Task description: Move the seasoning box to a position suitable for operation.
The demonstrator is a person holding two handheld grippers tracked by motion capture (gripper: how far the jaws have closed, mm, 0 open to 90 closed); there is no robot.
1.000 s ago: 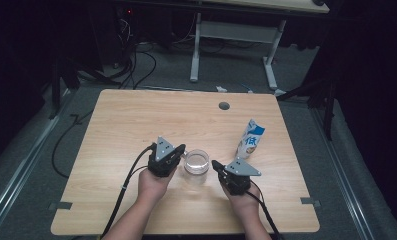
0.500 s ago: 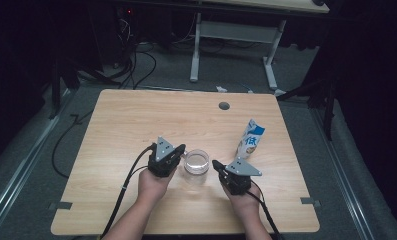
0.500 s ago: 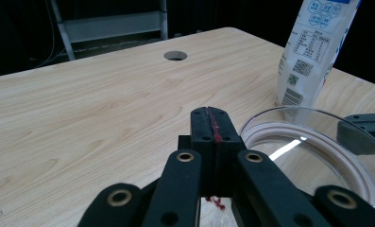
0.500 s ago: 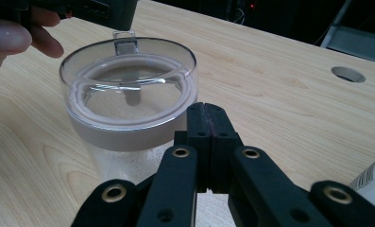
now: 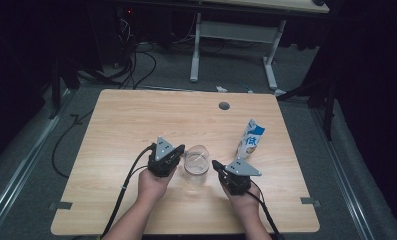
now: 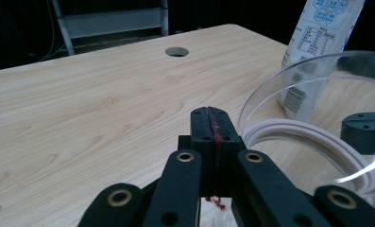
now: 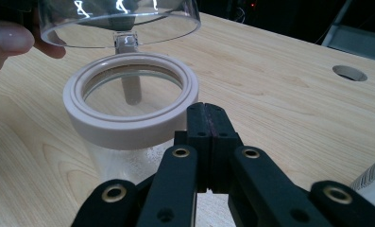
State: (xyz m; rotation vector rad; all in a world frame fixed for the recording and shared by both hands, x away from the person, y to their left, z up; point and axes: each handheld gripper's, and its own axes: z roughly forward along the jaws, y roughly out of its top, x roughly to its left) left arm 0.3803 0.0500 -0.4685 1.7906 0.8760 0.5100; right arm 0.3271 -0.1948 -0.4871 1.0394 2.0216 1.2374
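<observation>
Clear glass jar [image 5: 196, 162] with a pale ring rim and raised hinged lid sits between both grippers — left gripper [image 5: 178, 151] and right gripper [image 5: 216, 164] flank it, jaws closed empty, likely poised; blue-white carton [image 5: 250, 139] stands beyond the jar.

The far half and the whole left side of the worktop [image 5: 136, 120] lie bare, so a hand could sweep there freely; a small round hole [image 5: 224, 106] sits near the far edge. Between the left claw [image 5: 178, 149] and the right claw [image 5: 215, 163] stands a clear glass jar [image 5: 196, 160] with its lid raised, blocking the gap between them. A milk carton [image 5: 250, 138] stands upright just beyond the right claw, narrowing the way forward on that side.
</observation>
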